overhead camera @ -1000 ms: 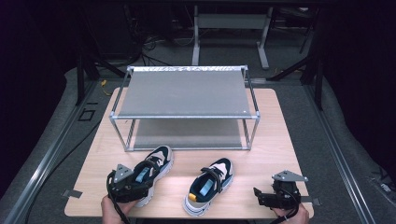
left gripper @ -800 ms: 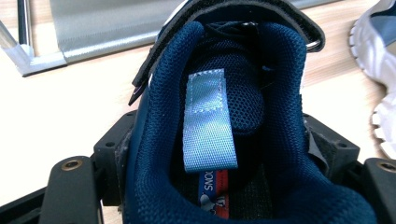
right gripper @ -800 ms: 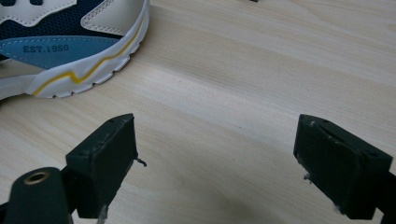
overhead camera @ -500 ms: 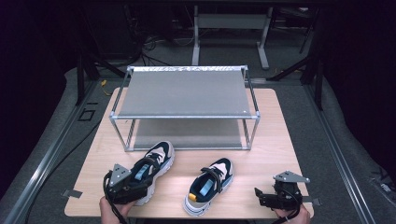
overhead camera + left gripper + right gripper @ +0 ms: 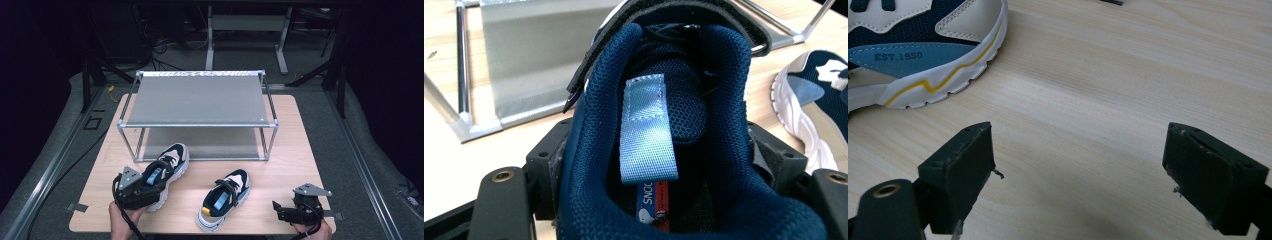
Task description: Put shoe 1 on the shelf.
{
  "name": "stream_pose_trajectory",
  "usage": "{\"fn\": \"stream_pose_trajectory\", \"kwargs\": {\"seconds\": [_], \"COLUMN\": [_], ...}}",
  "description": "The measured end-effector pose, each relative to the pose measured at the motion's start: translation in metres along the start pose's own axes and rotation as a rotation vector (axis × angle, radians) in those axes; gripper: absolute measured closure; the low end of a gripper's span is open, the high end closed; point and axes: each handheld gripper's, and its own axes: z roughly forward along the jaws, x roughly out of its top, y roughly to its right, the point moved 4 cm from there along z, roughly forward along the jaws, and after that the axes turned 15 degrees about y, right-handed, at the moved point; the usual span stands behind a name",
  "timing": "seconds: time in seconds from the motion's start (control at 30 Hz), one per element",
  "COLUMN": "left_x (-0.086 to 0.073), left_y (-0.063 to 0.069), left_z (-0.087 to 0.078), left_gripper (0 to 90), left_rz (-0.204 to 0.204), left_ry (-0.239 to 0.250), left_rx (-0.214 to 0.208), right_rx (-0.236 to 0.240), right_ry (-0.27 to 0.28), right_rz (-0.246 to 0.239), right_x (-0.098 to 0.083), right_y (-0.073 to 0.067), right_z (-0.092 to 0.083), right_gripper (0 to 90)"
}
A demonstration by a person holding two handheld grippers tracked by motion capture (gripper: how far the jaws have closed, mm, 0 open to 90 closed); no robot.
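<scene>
Between left gripper [image 5: 145, 192] pads, gripped shoe [image 5: 165, 167] points toward rack [image 5: 200, 100]; right gripper [image 5: 280, 212] wide

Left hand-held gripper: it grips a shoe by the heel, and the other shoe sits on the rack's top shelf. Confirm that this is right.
One thing is wrong. The left hand-held gripper does grip a shoe by the heel, but the other shoe lies on the table in front of the rack, as the high view shows.
</scene>
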Motion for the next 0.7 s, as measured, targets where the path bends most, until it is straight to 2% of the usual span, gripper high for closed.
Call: {"fn": "stream_pose_trajectory", "kwargs": {"seconds": [0.4, 0.7], "left_x": [0.013, 0.022], "left_y": [0.002, 0.003], "left_z": [0.023, 0.046], "left_gripper": [26.3, 26.2], "left_rz": [0.000, -0.032], "left_ry": [0.009, 0.030], "left_rx": [0.000, 0.011], "right_rx": [-0.009, -0.011], "right_ry": [0.001, 0.006], "right_rz": [-0.002, 0.000], "right_x": [-0.001, -0.001], "right_y": [0.000, 0.002], "right_z": [0.000, 0.000], "right_gripper": [12.7, 13.0]}}
